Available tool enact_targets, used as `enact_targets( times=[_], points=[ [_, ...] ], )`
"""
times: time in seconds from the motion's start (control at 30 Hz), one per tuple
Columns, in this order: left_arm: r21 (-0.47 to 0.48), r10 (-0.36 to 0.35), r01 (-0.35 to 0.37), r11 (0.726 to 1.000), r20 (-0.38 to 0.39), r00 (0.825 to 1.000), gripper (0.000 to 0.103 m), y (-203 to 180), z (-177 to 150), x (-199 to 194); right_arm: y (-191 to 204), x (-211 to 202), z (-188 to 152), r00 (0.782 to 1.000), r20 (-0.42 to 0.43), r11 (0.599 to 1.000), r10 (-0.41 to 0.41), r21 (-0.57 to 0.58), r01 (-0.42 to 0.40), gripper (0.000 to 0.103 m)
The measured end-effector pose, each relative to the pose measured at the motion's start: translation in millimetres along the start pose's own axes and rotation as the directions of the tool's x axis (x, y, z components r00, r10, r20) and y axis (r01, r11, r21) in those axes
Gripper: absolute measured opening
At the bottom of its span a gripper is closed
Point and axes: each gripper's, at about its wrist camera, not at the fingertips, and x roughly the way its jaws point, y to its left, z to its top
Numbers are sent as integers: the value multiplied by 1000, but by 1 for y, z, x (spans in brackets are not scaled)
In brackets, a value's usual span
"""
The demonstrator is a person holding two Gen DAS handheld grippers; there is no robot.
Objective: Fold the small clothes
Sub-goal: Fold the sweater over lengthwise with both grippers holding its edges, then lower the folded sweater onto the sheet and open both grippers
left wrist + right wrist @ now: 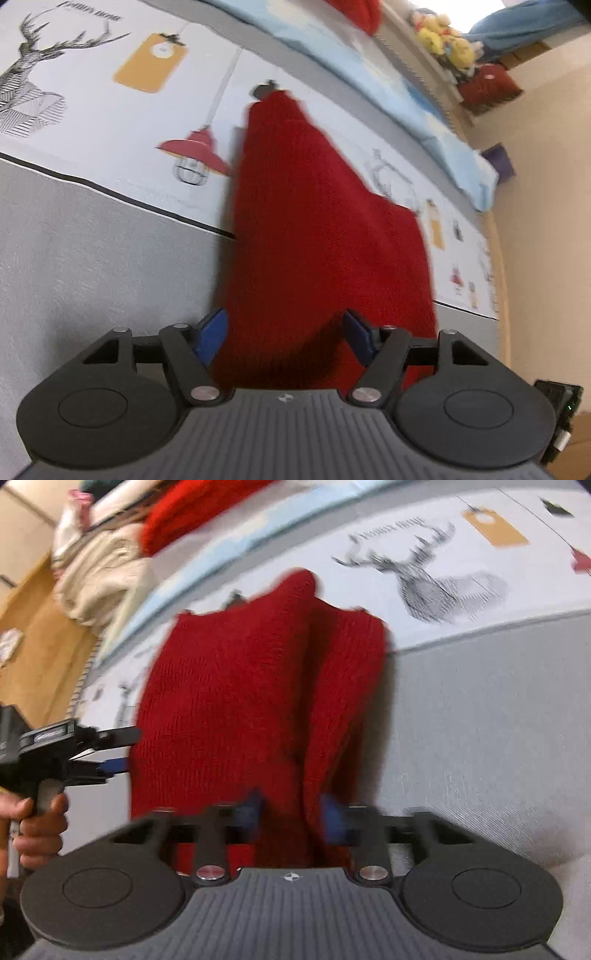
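Left gripper (pixel 285 334): jaws spread wide, blue pads (pixel 212 332) standing clear at either side of the near hem of the red knit garment (pixel 314 229), nothing clamped. Right gripper (pixel 291 812): jaws drawn much narrower, straddling a raised ridge of the same red knit; pads (pixel 332 818) blurred, so contact with the fabric cannot be confirmed

Handling, as a judgement:
- Soft, limp, light for its bulk; no stiffness to hold a shape once lifted
- Coarse knit surface, likely good friction against the pads, low slip risk
- Stretch probable under a one-sided pull; lift both corners together
- Not fragile, though loose loops may snag on the pad edges
- Best hold: near hem, at a corner or a doubled edge, pinching all layers at once

Appearance: bright red, ribbed weave, already doubled lengthwise with a fold ridge running away from the right jaws; narrowing toward the far end

Location: directly ahead of both jaw pairs, laid flat on a grey-and-white printed cover (pixel 92 258) bearing deer, lamp and tag motifs; beyond it a pale blue blanket (pixel 406 96)
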Motion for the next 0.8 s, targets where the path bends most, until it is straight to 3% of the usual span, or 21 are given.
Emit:
enact_targets(
  times=[0.07, 0.13, 0.2, 0.27, 0.33, 0.4, 0.43, 0.5, 0.53, 0.63, 0.73, 0.8],
  points=[
    [69, 15, -15, 998, 1, 1000, 74, -11, -6, -4, 2, -10, 2, 999, 52, 1000, 10, 1, -10, 25],
    [123, 95, -88, 988, -49, 994, 73, -11, -14, 7, 1, -13, 4, 998, 66, 1000, -15, -5, 16, 25],
    [102, 124, -113, 988, -98, 987, 74, -3, -19, 18, 2, -7, 3, 997, 39, 997, -69, -36, 71, 26],
    [118, 130, -120, 986, -84, 988, 70, -7, -20, 15, 2, 1, 0, 994, -6, 993, -106, -45, 106, 31],
    [173, 133, -124, 977, -43, 990, 68, -20, -21, 5, 4, 1, -1, 991, -14, 990, -137, -49, 136, 46],
    [222, 131, -123, 967, -25, 991, 68, -26, -24, 0, 5, -4, -1, 991, -10, 991, -131, -39, 130, 50],
    [263, 174, -159, 952, -35, 984, 68, -25, -29, 4, 4, -4, -2, 991, -18, 991, -130, -40, 130, 54],
    [364, 285, -253, 896, -35, 958, 84, -28, -38, 13, 2, 1, -6, 984, -57, 985, -170, -49, 168, 67],
    [410, 308, -278, 869, -8, 951, 84, -33, -41, 11, -1, 3, -9, 977, -76, 979, -199, -53, 196, 72],
    [451, 312, -320, 833, 94, 945, 84, -49, -48, -13, -6, 1, -16, 963, -100, 968, -252, -46, 248, 73],
    [436, 303, -375, 818, 226, 926, 87, -65, -58, -52, 12, -21, -19, 953, -8, 948, -302, -112, 299, 73],
    [417, 291, -398, 817, 297, 909, 92, -75, -70, -77, 31, -41, -23, 936, 93, 918, -340, -183, 352, 72]
  ],
)
